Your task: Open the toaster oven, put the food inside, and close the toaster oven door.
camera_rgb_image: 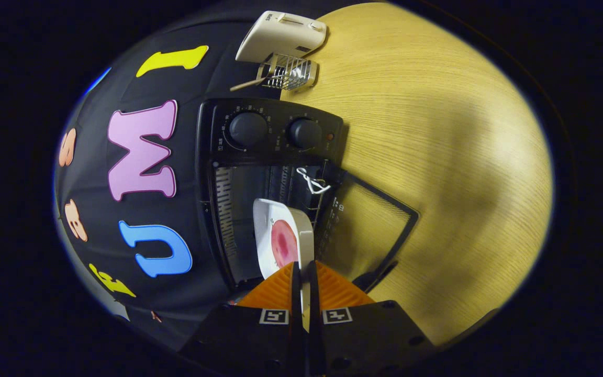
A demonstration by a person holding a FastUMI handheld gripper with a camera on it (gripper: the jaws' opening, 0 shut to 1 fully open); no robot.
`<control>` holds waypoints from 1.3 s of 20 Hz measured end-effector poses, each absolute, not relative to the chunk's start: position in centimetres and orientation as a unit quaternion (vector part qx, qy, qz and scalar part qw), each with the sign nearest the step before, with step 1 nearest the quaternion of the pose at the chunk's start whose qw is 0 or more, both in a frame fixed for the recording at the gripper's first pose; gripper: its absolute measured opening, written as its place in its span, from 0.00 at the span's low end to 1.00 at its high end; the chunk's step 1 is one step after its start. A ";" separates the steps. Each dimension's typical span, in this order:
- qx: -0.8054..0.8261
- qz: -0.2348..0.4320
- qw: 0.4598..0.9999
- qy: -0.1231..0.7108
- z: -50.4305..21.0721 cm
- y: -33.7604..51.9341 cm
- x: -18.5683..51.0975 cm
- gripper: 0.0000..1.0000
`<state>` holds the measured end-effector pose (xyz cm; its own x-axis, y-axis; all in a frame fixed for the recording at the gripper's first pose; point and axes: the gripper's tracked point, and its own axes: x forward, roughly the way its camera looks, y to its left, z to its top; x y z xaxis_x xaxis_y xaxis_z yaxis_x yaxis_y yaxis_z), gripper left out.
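Gripper clenched on the rim of a white plate, both fingers pinching the plate edge held on its side between them. A pink round piece of food sits on the plate face, just ahead of the fingertips. View is rolled sideways, so everything looks rotated. Plate is already partway into the mouth of the toaster oven, right ahead of the fingers, cavity open with rack bars showing behind the plate. Oven door is dropped fully open, glass panel lying flat out over the wooden table, off to one side of the fingers; a white cord or tie hangs by the hinge end. Beyond the cavity is the control panel with two dark knobs and a small red lamp. Farther still, a wire basket and a white toaster-like appliance at the table's far edge. Progress, as I judge it: the door-open step is done, the food insertion is underway but the plate is not yet set down or let go. Left to do: seat the plate on the rack, release, pull back, swing the door shut.
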<state>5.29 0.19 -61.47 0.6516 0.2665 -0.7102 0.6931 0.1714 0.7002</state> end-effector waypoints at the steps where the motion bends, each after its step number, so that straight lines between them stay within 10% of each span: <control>1: 0.623 -0.172 0.662 0.379 -62.0 0.3 6.2 0.09; 13: 0.649 -0.282 0.625 0.331 -65.4 1.8 13.0 0.09; 18: 0.627 -0.272 0.638 0.354 -64.6 2.4 12.1 0.54; 22: 0.513 -0.219 0.720 0.412 -62.2 2.2 7.2 0.63; 26: 0.360 -0.147 0.788 0.477 -60.7 1.9 0.6 0.98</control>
